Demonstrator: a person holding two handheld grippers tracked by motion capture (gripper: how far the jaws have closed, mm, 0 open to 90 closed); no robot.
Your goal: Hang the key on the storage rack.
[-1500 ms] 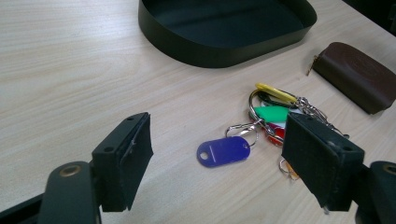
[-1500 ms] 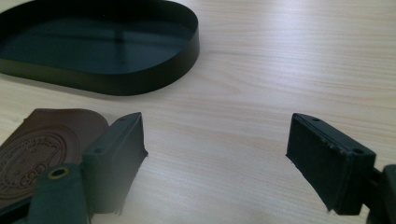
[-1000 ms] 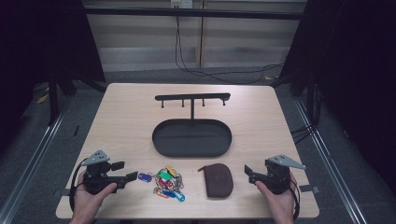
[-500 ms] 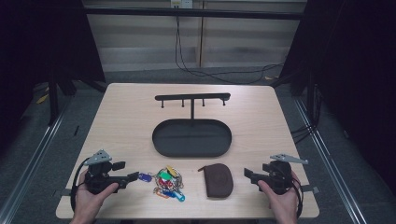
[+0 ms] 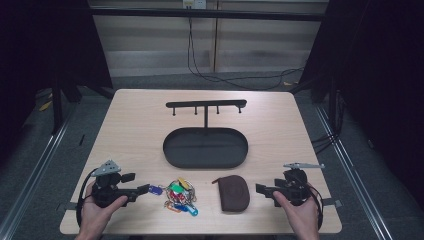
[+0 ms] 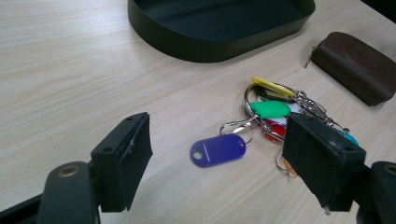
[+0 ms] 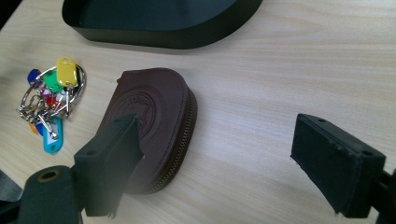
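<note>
The left gripper (image 5: 146, 189) rests low at the table's (image 5: 130, 130) near left edge with its jaws apart and empty, aimed at the keys (image 5: 180, 195), whose blue tag (image 6: 218, 150) lies just ahead between the jaws. The right gripper (image 5: 260, 189), jaws also apart and empty, points at the brown pouch (image 5: 234, 194), which lies between keys and gripper, in front of the black tray (image 5: 205, 162).

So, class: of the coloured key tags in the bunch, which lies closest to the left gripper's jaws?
The purple tag. It sticks out from the bunch toward the left gripper, lying flat between its open jaws, while the green tag and yellow tag lie farther off.
</note>
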